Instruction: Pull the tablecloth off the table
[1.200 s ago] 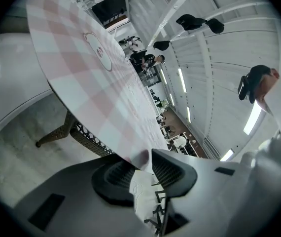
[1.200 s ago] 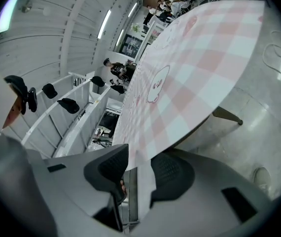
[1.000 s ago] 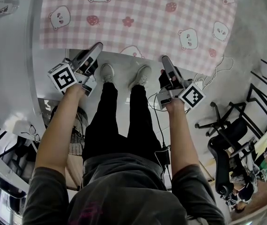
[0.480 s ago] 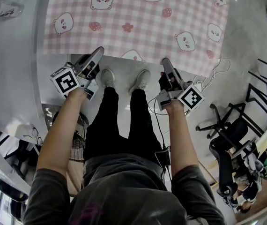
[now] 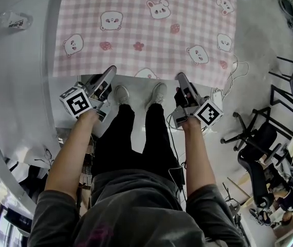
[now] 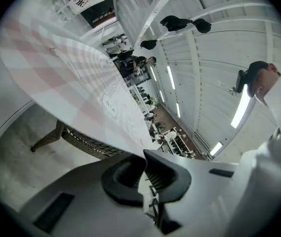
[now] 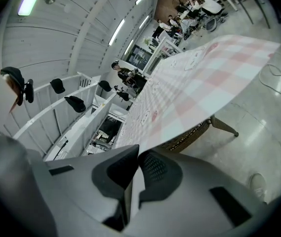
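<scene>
Floor (image 5: 262, 45): pale grey concrete is seen on all sides of the scene.
Tablecloth (image 5: 146, 30): a pink-and-white check printed with bears, rabbits and strawberries is spread nearly flat over the table; its near edge is held up at two places by the grippers. In the gripper views it (image 6: 81, 93) (image 7: 199, 88) is seen from below its near edge, stretched away from the jaws.
Table (image 6: 86, 141): it is covered by the cloth; only a wicker side band and one leg are shown beneath it, also in the right gripper view (image 7: 192, 131).
Person: dark trousers and bare forearms are seen from above, standing at the near edge of the cloth.
Office chair (image 5: 254, 156): a black chair is placed well apart, on the right.
Left gripper (image 5: 110, 70): its jaws are clamped together on the near edge of the tablecloth (image 6: 144, 157).
Right gripper (image 5: 180, 77): its jaws are likewise pressed onto the cloth's near edge, further right (image 7: 136, 154).
Marker cubes (image 5: 77, 101): one is carried on each gripper, just above the wrist.
Shoes (image 5: 121, 93): a light pair is seen between the two grippers, just below the cloth's edge.
Cable (image 5: 234, 73): a pale loop is laid on the floor beside the cloth's right corner.
Bottle (image 5: 13, 20): a clear one is seen lying at the far left.
</scene>
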The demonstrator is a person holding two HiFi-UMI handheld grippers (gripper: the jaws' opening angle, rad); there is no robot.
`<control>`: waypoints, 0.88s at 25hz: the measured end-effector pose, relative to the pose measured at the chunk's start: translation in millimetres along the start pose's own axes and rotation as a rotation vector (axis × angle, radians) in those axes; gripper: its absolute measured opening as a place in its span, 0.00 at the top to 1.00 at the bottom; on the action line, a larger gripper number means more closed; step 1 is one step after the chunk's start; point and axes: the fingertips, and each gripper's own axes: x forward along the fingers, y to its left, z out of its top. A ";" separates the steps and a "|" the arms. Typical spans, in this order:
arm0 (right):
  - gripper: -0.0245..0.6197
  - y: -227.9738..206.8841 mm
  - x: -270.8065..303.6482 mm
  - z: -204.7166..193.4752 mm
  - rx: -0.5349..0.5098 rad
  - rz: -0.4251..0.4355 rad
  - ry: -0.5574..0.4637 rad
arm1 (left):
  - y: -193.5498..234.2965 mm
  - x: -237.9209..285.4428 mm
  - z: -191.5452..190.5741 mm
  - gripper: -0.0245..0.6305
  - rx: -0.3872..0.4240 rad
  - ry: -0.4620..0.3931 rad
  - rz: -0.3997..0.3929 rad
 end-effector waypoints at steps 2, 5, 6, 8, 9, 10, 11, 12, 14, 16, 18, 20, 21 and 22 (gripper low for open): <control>0.95 22.9 7.6 20.6 0.029 -0.009 -0.018 | -20.2 4.6 31.2 0.96 0.015 0.031 0.014; 0.95 36.6 8.9 33.6 0.032 -0.023 -0.019 | -32.3 8.0 44.9 0.96 0.016 0.040 0.022; 0.95 42.0 6.9 39.4 0.026 -0.028 -0.018 | -38.6 9.8 48.1 0.96 0.009 0.037 0.019; 0.95 65.7 7.4 61.8 0.030 -0.029 -0.027 | -62.0 15.2 70.6 0.96 0.010 0.039 0.016; 0.95 81.8 10.6 77.8 0.039 -0.028 -0.035 | -78.0 19.4 90.5 0.96 0.018 0.044 0.016; 0.95 98.9 15.3 94.6 0.052 -0.027 -0.045 | -95.2 23.9 113.6 0.96 0.030 0.053 0.020; 0.95 115.9 20.7 110.1 0.068 -0.024 -0.054 | -112.1 27.6 137.1 0.96 0.043 0.064 0.027; 0.95 131.2 25.5 123.6 0.085 -0.020 -0.063 | -127.2 30.7 157.8 0.96 0.055 0.078 0.036; 0.95 151.1 30.9 147.3 0.102 -0.010 -0.077 | -149.3 39.1 184.8 0.96 0.072 0.095 0.046; 0.95 157.9 32.5 162.8 0.094 0.007 -0.088 | -160.0 47.7 194.4 0.96 0.081 0.089 0.036; 0.95 157.6 34.5 166.2 0.084 0.025 -0.097 | -160.2 50.1 195.7 0.96 0.091 0.070 0.022; 0.95 153.6 39.0 162.6 0.075 0.038 -0.101 | -152.4 48.9 194.3 0.96 0.094 0.050 0.018; 0.95 149.7 42.2 159.6 0.071 0.037 -0.099 | -145.4 48.6 192.7 0.96 0.090 0.043 0.017; 0.95 144.7 45.9 156.6 0.068 0.031 -0.097 | -136.5 49.7 190.6 0.96 0.081 0.037 0.012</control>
